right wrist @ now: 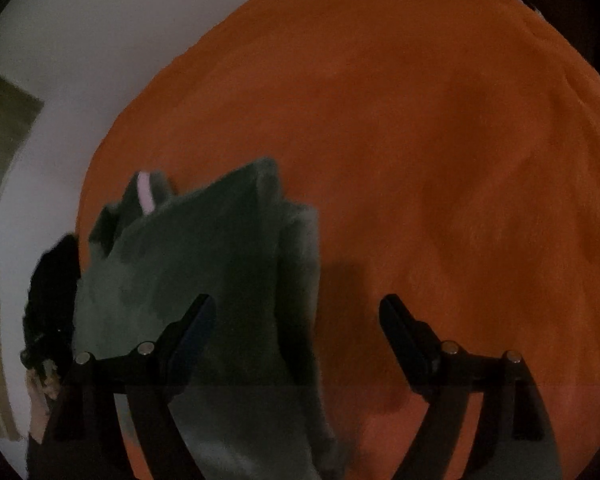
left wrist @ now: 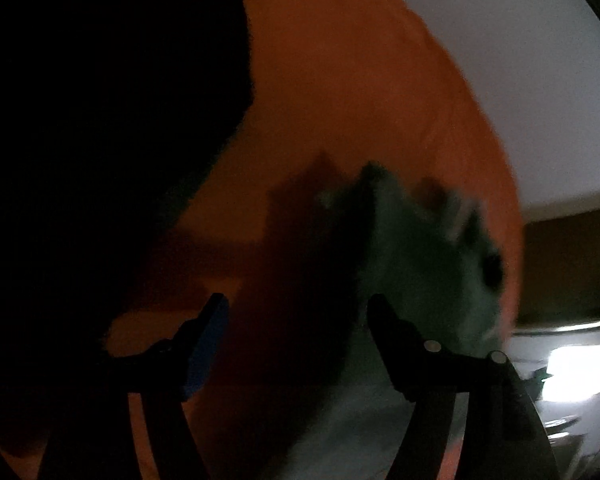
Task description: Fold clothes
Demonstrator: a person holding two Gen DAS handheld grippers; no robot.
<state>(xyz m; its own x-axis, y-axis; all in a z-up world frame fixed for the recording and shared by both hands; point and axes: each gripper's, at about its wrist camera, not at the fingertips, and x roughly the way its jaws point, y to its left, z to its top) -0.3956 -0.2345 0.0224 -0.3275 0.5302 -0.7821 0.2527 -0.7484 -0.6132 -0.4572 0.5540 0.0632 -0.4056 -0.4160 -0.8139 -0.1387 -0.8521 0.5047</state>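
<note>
Orange cloth [right wrist: 420, 160] covers the round surface under us, and the dark green garment [right wrist: 204, 272] lies on it in a partly folded heap with a pale strip at its far edge. We hold the right gripper [right wrist: 298, 316] above it, fingers spread wide and gripping nothing, the garment beneath the left finger and running down between both. Our left gripper [left wrist: 298, 312] also has its fingers apart and empty; there the garment [left wrist: 428, 248] lies blurred just past the right finger, and a black shape blocks the left of that view

Both wrist views look down, close; share orange cloth [left wrist: 340, 100] [right wrist: 420, 160].
</note>
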